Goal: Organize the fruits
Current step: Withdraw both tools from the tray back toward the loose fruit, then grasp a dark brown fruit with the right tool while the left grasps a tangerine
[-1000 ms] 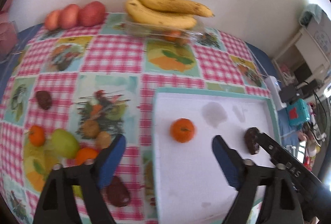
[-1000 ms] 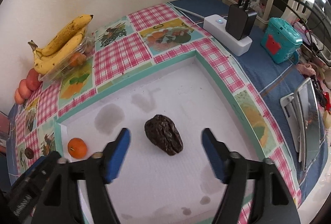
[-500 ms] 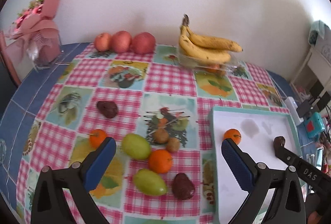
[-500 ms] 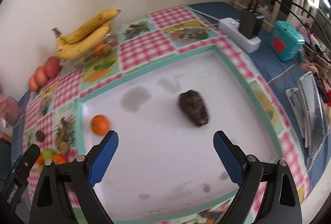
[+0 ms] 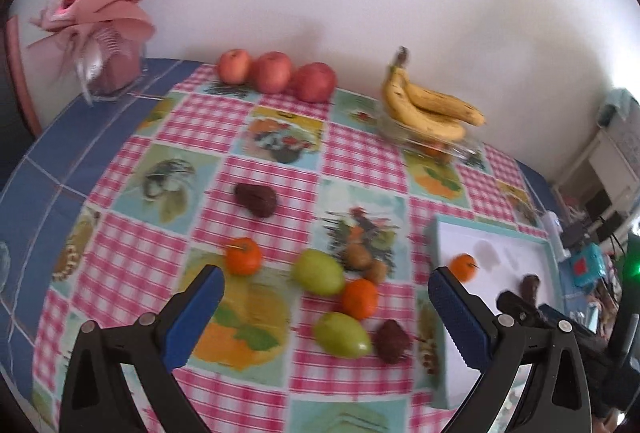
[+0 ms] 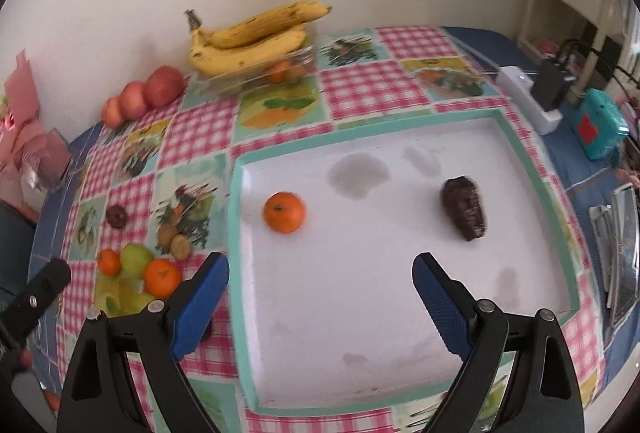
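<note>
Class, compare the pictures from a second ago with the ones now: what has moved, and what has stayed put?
Both grippers pulled back and up from the tray, jaws open and empty: the left gripper swung toward the loose fruit, the right gripper left the dark fruit. That fruit and the orange stayed in the tray.

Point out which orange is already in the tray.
The orange lying alone on the white tray, left of the dark fruit; the others sit on the tablecloth.

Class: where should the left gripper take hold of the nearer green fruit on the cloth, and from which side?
Grip the green fruit across its narrow middle, coming from above; it lies on its side, long axis slanting, and the dark fruit crowds its right end.
</note>
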`<control>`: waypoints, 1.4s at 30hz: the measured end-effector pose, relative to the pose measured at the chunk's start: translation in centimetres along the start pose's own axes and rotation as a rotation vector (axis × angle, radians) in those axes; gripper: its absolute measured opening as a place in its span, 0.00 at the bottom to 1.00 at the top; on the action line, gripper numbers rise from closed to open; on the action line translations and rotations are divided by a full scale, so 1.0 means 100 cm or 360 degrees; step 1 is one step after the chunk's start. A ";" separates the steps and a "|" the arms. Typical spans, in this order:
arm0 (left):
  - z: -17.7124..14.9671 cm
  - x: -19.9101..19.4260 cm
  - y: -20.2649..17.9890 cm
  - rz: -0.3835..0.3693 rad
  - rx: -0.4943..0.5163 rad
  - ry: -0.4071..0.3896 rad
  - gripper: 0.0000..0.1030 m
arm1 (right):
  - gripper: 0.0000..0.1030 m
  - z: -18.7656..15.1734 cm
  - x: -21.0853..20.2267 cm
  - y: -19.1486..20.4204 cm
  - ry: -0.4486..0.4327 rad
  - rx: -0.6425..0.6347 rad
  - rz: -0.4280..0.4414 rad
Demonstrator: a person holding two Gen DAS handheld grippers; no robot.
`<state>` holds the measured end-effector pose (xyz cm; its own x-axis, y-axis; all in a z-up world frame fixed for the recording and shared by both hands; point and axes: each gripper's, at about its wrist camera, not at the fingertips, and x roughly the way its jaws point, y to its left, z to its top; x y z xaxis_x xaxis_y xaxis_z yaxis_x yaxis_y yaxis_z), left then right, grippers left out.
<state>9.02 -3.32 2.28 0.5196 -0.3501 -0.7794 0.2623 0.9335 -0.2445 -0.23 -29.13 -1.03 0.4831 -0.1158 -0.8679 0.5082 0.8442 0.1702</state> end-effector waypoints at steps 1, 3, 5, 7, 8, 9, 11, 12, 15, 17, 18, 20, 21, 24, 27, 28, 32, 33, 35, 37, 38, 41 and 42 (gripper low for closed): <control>0.002 -0.001 0.007 0.0028 -0.0016 -0.0010 1.00 | 0.91 -0.001 0.001 0.003 0.0013 -0.0009 0.0012; 0.005 -0.005 0.021 0.0079 -0.0041 -0.0027 1.00 | 0.91 -0.002 0.003 0.014 0.0026 -0.0047 0.0016; 0.008 -0.009 0.035 0.0123 -0.0078 -0.0038 1.00 | 0.91 -0.002 0.003 0.026 0.0022 -0.0095 0.0017; 0.010 -0.014 0.049 0.0162 -0.0121 -0.0057 1.00 | 0.91 -0.003 0.003 0.042 0.0018 -0.0153 0.0050; 0.011 -0.016 0.054 0.0176 -0.0135 -0.0065 1.00 | 0.91 -0.003 0.003 0.046 0.0019 -0.0169 0.0067; 0.012 -0.019 0.059 0.0193 -0.0143 -0.0076 1.00 | 0.91 -0.004 0.003 0.054 0.0024 -0.0196 0.0093; 0.014 -0.022 0.066 0.0220 -0.0143 -0.0088 1.00 | 0.91 -0.006 0.004 0.067 0.0038 -0.0241 0.0130; 0.014 -0.023 0.068 0.0224 -0.0147 -0.0088 1.00 | 0.91 -0.008 0.004 0.075 0.0043 -0.0268 0.0149; 0.014 -0.025 0.073 0.0214 -0.0182 -0.0080 1.00 | 0.91 -0.011 0.001 0.089 0.0031 -0.0303 0.0199; 0.015 -0.024 0.072 0.0227 -0.0175 -0.0077 1.00 | 0.91 -0.011 -0.001 0.095 0.0020 -0.0307 0.0231; 0.015 -0.024 0.071 0.0234 -0.0168 -0.0074 1.00 | 0.91 -0.012 -0.003 0.098 0.0013 -0.0313 0.0241; 0.015 -0.023 0.069 0.0230 -0.0159 -0.0070 1.00 | 0.91 -0.012 -0.004 0.100 0.0008 -0.0327 0.0229; 0.015 -0.022 0.068 0.0226 -0.0153 -0.0070 1.00 | 0.90 -0.012 -0.004 0.100 0.0003 -0.0330 0.0234; 0.016 -0.019 0.064 0.0221 -0.0136 -0.0055 1.00 | 0.85 -0.013 -0.004 0.098 0.0004 -0.0327 0.0245; 0.016 -0.011 0.061 0.0205 -0.0136 -0.0017 1.00 | 0.70 -0.012 -0.005 0.098 0.0003 -0.0337 0.0260; 0.016 -0.007 0.060 0.0199 -0.0137 0.0000 1.00 | 0.70 -0.012 -0.004 0.098 0.0004 -0.0340 0.0259; 0.016 0.017 0.058 0.0191 -0.0138 0.0086 1.00 | 0.65 -0.015 0.002 0.099 0.0054 -0.0348 0.0269; 0.015 0.023 0.057 0.0189 -0.0135 0.0111 0.99 | 0.61 -0.015 0.005 0.099 0.0071 -0.0355 0.0263; 0.014 0.038 0.057 0.0175 -0.0145 0.0166 0.98 | 0.59 -0.019 0.018 0.100 0.0151 -0.0373 0.0245; 0.014 0.049 0.059 0.0150 -0.0168 0.0196 0.96 | 0.57 -0.023 0.029 0.100 0.0216 -0.0371 0.0251; 0.014 0.055 0.060 0.0132 -0.0182 0.0212 0.91 | 0.52 -0.025 0.034 0.099 0.0247 -0.0370 0.0257; 0.011 0.069 0.063 0.0129 -0.0210 0.0264 0.80 | 0.49 -0.029 0.043 0.100 0.0299 -0.0377 0.0253; 0.010 0.074 0.063 0.0128 -0.0214 0.0276 0.78 | 0.48 -0.030 0.045 0.101 0.0312 -0.0386 0.0247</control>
<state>15.35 -0.07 -4.43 0.3839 -0.2667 -0.8840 0.1092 0.9638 -0.2434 4.93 -19.52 -4.65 0.3833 0.1065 -0.9175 0.2440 0.9464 0.2117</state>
